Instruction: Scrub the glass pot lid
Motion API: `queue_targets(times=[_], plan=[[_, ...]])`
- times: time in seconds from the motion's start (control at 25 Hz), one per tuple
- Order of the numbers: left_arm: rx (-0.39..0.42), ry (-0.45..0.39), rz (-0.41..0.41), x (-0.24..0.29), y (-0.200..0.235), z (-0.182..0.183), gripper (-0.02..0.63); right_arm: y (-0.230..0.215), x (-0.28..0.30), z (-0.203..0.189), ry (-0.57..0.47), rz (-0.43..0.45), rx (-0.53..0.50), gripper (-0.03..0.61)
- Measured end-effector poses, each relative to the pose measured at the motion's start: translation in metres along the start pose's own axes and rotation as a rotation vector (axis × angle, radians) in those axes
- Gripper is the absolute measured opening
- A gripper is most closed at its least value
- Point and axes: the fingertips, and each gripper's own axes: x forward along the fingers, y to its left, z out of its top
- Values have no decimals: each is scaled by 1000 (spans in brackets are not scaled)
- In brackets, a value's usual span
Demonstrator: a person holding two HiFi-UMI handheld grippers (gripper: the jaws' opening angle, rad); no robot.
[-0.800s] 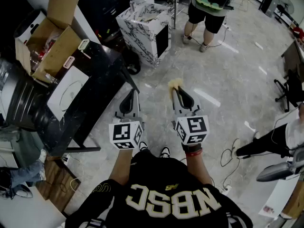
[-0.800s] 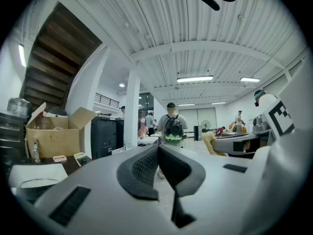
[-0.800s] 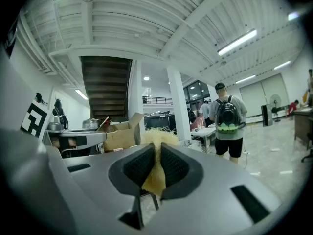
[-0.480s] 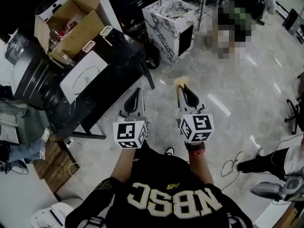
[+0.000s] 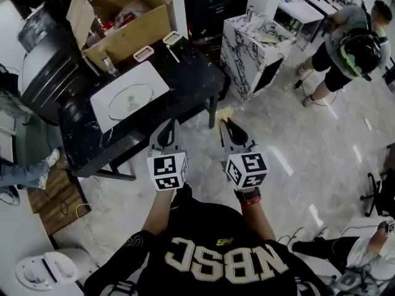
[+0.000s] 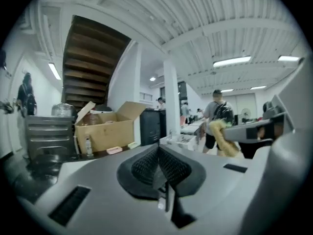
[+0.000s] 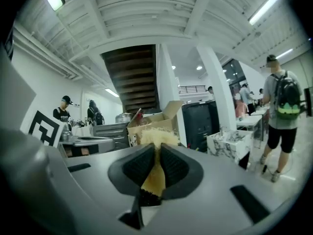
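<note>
Black table (image 5: 192, 69), upper left of frame: glass pot lid (image 5: 131, 95) flat on white board (image 5: 102, 106) | left gripper (image 5: 171, 124), centre: jaws together, empty | right gripper (image 5: 223, 123) beside it: clamped on yellow scrubber (image 5: 225, 111)

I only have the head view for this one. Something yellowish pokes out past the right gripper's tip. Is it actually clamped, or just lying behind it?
Observer: Clamped. In the right gripper view the right gripper is shut on a yellow scrubber, whose frayed tuft sticks out beyond the pads.
Operator: And the left one, is it carrying anything?
Observer: No. Its own view shows the left gripper with its jaws together and nothing between them.
</note>
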Motion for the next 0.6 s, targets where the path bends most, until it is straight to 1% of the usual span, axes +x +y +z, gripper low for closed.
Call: queue_targets(times=[0.08, 0.16, 0.24, 0.36, 0.44, 0.52, 0.6], plan=[[3, 22, 70, 19, 39, 0, 15, 20, 42, 11, 3, 54, -19, 46], [-16, 21, 97, 33, 74, 2, 14, 40, 82, 17, 17, 93, -43, 44], [-35, 34, 129, 42, 111, 0, 14, 60, 124, 17, 56, 130, -74, 43], [-31, 60, 217, 47, 171, -9, 15, 96, 181, 8, 106, 214, -96, 43], [-30, 76, 265, 49, 209, -16, 15, 121, 211, 4, 111, 263, -90, 43], [-49, 96, 297, 51, 241, -28, 15, 141, 238, -6, 126, 299, -74, 43], [-81, 124, 315, 52, 266, -41, 15, 160, 263, -22, 171, 336, -66, 43]])
